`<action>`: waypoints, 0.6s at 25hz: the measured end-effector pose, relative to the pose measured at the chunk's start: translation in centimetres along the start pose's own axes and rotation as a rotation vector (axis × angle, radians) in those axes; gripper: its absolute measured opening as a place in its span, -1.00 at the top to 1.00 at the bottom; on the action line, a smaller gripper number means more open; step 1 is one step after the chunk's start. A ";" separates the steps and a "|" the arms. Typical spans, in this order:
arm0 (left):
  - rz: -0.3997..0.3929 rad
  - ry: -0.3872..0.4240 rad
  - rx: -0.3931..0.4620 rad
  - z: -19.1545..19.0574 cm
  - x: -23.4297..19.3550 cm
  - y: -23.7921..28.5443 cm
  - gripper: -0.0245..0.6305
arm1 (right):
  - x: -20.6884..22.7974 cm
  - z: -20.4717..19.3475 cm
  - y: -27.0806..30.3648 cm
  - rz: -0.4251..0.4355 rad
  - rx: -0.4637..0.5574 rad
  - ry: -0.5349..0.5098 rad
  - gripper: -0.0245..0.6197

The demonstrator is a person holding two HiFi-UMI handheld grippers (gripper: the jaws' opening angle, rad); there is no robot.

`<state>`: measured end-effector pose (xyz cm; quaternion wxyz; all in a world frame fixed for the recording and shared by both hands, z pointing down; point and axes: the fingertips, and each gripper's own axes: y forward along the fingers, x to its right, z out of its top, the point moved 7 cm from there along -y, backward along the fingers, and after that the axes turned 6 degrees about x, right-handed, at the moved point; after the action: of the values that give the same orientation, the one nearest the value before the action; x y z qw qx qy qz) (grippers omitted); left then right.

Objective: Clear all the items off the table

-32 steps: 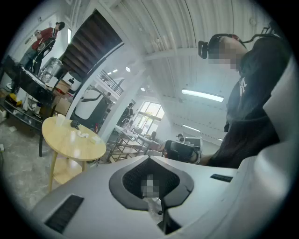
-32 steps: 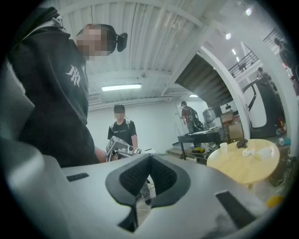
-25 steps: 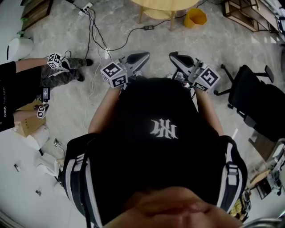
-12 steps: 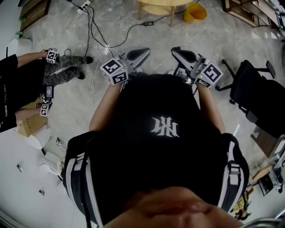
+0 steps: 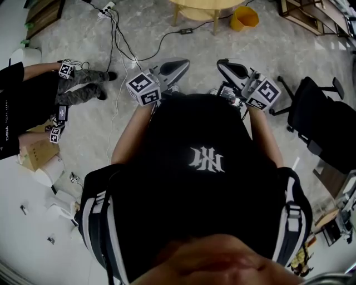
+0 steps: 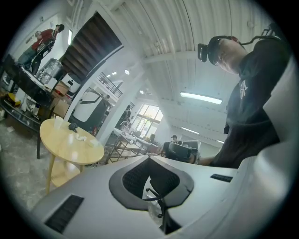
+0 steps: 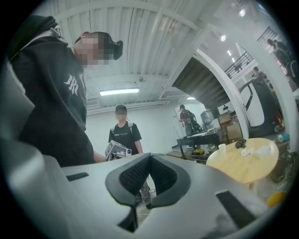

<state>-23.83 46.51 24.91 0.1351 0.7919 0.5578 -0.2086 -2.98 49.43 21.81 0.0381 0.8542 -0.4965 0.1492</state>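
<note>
Where the claws hung: the left claw (image 5: 183, 63) and the right claw (image 5: 220, 63) were held side by side in front of the person, over the floor (image 5: 311, 55), both aimed toward the worktop (image 5: 203, 12) at the top edge of the head view.
Left claw state: closed in the left gripper view, its pads meeting at the tips with nothing gripped.
Right claw state: closed likewise in the right gripper view, tips together and empty.
Worktop: round, pale wood, well apart from both claws. It lay to the left of the left claw's tips in its own view and to the right of the right claw's tips in the other.
Items on the worktop: in the right gripper view a cup (image 7: 222, 148) stood near the left edge and a dark item (image 7: 240, 143) near the far edge. White pieces (image 7: 247, 151) lay just beside the dark item, toward the middle. All were too small to tell further.
Items versus claws: all rested on the worktop, far beyond the closed tips, none touching either claw.
Beside the worktop: a yellow bin (image 5: 245, 21) stood on the floor near one leg.
Floor: cables (image 5: 119, 50) trailed across it, and a black office chair (image 5: 317, 128) stood to the right.
Second person: someone in a black T-shirt (image 7: 122, 133) stood straight beyond the right claw's tips.
</note>
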 end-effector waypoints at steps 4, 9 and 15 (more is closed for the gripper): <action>-0.007 0.037 -0.011 0.5 0.1 0.4 0.89 | 0.1 0.1 0.2 0.003 -0.007 -0.010 0.91; -0.004 0.045 -0.015 0.3 0.1 0.0 0.89 | 0.2 0.0 0.3 0.000 -0.007 -0.013 0.91; -0.003 0.045 -0.023 0.1 0.0 -0.1 0.89 | 0.2 -0.1 0.5 -0.001 -0.008 -0.014 0.91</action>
<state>-23.91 46.47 24.84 0.1310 0.7940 0.5643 -0.1844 -3.29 49.04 21.98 0.0380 0.8554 -0.4969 0.1412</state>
